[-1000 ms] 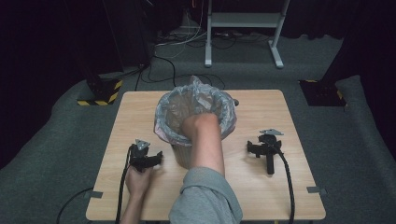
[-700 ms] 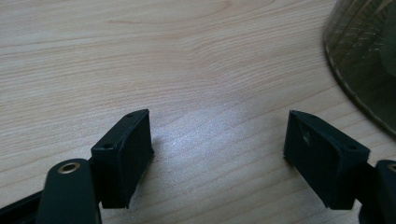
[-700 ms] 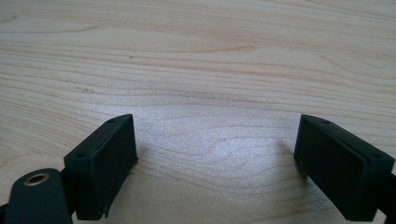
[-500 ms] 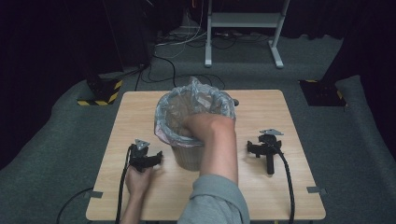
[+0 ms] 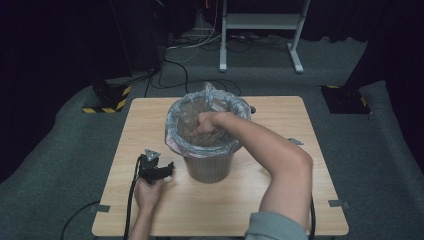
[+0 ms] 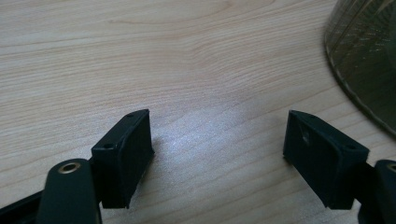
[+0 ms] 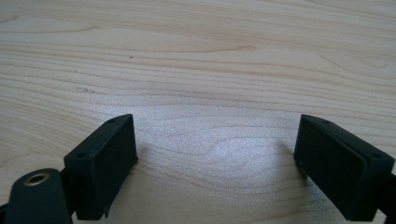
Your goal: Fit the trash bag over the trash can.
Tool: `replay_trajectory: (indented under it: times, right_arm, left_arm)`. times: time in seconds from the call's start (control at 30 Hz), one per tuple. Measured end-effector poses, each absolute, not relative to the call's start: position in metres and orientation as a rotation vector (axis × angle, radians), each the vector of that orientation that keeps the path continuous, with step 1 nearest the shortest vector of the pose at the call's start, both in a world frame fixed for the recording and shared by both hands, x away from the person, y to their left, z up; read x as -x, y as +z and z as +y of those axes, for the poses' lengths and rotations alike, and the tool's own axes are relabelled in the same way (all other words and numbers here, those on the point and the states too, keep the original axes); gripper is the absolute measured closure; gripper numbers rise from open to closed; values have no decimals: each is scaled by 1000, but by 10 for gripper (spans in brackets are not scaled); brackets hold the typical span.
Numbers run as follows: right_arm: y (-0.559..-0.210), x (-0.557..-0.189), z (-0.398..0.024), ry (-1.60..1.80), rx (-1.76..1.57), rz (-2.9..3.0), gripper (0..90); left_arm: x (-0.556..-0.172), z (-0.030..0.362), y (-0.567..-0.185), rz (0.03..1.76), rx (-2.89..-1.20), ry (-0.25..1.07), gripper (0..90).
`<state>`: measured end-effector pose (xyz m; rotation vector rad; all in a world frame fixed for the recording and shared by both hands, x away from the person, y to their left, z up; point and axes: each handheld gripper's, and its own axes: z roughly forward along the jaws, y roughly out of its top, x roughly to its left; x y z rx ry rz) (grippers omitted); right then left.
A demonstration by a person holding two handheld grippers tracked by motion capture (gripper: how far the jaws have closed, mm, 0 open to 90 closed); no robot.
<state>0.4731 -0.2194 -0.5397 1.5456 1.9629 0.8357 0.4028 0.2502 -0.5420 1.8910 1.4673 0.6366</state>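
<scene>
A brown waste bin (image 5: pixel 209 167) lined with a clear plastic bag (image 5: pixel 176 134) stands mid-table. A person's bare right hand (image 5: pixel 204 125) reaches inside the bag. My left gripper (image 5: pixel 159 169) rests on the table left of the bin, held by the left hand; in the left gripper view it (image 6: pixel 217 144) is open over bare wood, with the bin's wall (image 6: pixel 364 60) at top right. My right gripper (image 7: pixel 217 154) lies open on the wood with nothing between its jaws. In the high view the forearm (image 5: pixel 280 160) covers it, except a grey plate corner (image 5: pixel 295 142).
The wooden table (image 5: pixel 280 112) sits on grey carpet. A black cable (image 5: pixel 131 210) trails off the front edge from the left gripper. A white metal stand (image 5: pixel 260 22) and floor cables lie behind the table, and a striped block (image 5: pixel 106 100) is at the far left.
The right hand has gone from the bin's near rim deeper into the bag, towards the left. Its forearm now covers the right gripper. The left gripper stays put.
</scene>
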Motion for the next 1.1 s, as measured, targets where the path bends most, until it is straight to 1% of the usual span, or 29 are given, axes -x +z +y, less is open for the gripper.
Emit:
replay_trajectory:
  times: [1.1]
  right_arm:
    - [-540, -473, -219, 838, -1547, 1961, 129]
  left_arm:
    - [-403, 249, -542, 1468, -1895, 647, 237]
